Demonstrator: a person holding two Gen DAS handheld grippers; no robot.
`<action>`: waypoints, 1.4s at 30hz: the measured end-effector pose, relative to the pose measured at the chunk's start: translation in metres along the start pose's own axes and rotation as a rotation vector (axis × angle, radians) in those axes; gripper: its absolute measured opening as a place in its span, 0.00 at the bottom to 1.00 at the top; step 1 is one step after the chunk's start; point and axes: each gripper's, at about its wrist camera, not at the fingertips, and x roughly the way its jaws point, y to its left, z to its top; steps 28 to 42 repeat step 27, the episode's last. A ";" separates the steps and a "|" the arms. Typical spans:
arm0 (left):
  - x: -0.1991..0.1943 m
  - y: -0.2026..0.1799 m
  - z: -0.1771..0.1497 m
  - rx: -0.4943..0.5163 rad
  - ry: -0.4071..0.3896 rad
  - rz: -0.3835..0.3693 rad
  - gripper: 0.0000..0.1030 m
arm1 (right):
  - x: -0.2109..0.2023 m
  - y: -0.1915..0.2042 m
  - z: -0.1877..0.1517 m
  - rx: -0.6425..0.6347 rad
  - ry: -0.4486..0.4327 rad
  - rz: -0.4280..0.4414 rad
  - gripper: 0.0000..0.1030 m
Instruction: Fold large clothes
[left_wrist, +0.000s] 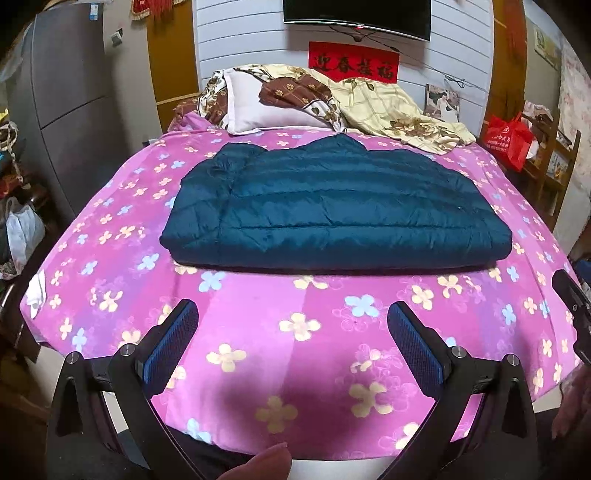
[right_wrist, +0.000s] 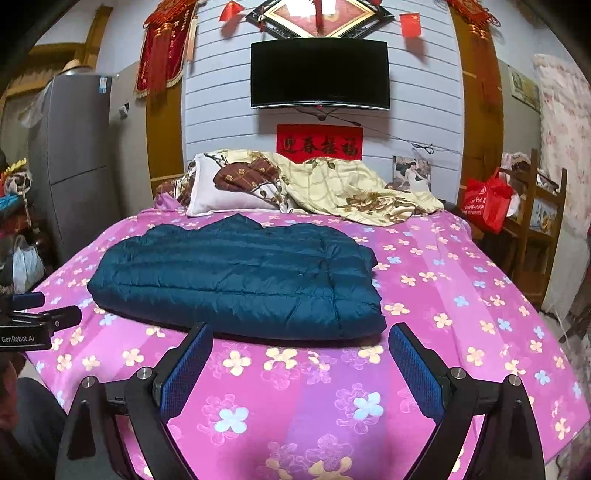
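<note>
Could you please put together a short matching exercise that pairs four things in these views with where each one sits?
Things:
1. blue puffer jacket
2. white pillow
3. television
4. red bag

Places:
A. mounted on the wall above the red banner
B. beside the bed on the right
C. folded in the middle of the pink floral sheet
D. at the head of the bed, partly under the patterned quilt

Pairs: 1-C, 2-D, 3-A, 4-B
</note>
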 end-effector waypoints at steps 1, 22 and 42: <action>0.001 0.000 0.000 0.000 0.002 -0.001 1.00 | 0.000 0.000 0.000 -0.003 0.000 -0.001 0.92; 0.018 -0.002 -0.004 0.003 0.034 -0.016 1.00 | 0.001 -0.003 0.000 0.004 0.001 -0.007 0.92; 0.015 -0.006 -0.006 0.025 0.011 -0.011 1.00 | 0.001 -0.003 0.000 0.005 0.001 -0.009 0.92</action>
